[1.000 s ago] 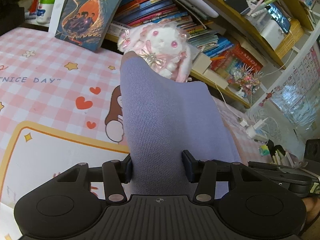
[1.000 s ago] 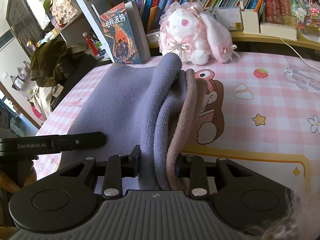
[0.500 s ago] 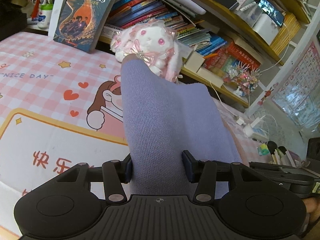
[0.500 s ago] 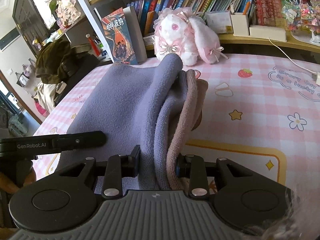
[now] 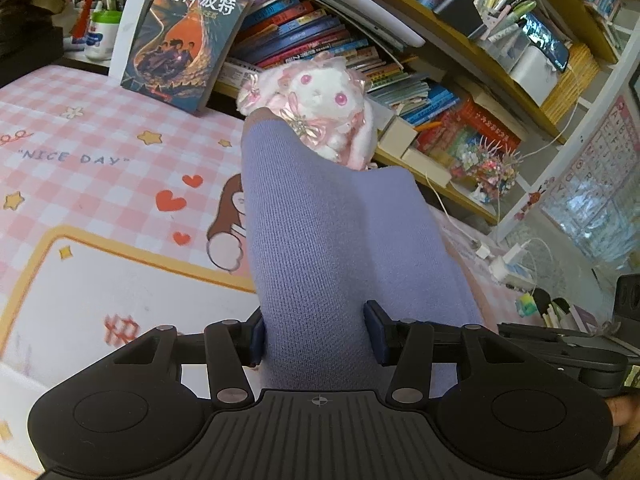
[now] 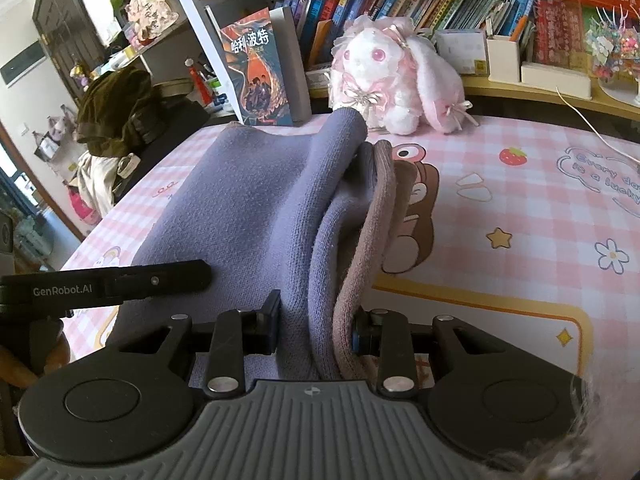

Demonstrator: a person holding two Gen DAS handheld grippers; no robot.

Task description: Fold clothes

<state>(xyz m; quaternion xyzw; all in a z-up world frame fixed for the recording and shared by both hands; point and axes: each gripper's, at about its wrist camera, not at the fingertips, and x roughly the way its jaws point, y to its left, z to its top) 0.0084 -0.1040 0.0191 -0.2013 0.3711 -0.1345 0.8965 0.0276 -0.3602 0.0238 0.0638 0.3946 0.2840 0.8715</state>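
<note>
The purple knit garment is held raised above the pink checked tablecloth, draped between both tools. It is pinched by the left gripper, and its bunched folds with a brownish edge are clamped by the right gripper. A plush rabbit is seen behind.

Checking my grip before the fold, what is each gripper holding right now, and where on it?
Both hold the purple garment: the left gripper pinches one bunched edge, the right gripper another, with its brownish trim.
</note>
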